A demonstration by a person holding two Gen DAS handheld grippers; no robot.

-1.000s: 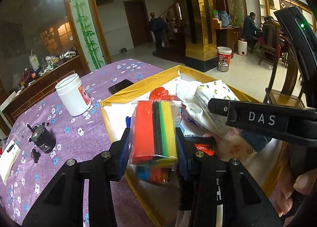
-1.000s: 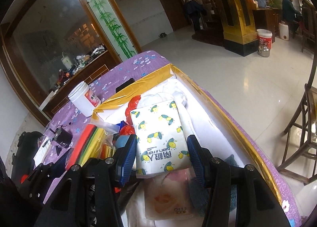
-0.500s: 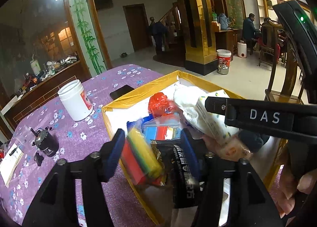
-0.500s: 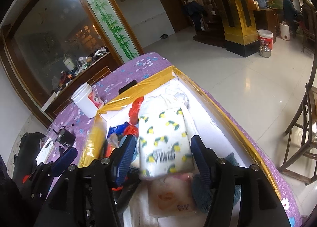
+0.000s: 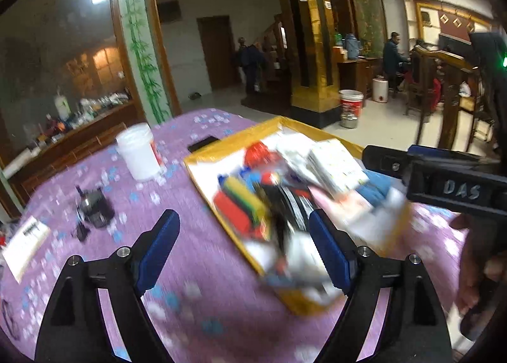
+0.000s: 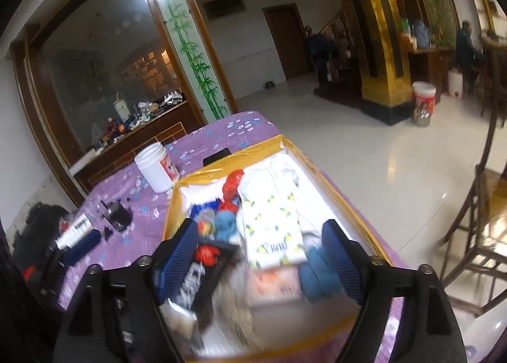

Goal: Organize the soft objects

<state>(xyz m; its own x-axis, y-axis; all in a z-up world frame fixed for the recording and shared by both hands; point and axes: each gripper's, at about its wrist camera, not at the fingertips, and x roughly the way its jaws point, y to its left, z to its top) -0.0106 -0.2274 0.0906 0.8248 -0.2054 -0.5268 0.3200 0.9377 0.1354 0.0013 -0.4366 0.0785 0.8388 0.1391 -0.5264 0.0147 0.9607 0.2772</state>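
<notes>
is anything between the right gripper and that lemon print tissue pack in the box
Nothing visible blocks it. The right gripper is open, its jaws having just been opening, and the tissue pack lies in the yellow box straight ahead between the fingers, untouched. A black packet crowds the left finger.

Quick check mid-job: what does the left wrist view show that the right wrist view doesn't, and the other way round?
Left wrist only: the rainbow sponge pack lying in the box, and the right claw's black body marked DAS. Right wrist only: the blue knitted item at the box's near right, and a black packet by its left finger. Both: the yellow-edged box, the lemon-print tissue pack, the white jar, each claw open and empty.
</notes>
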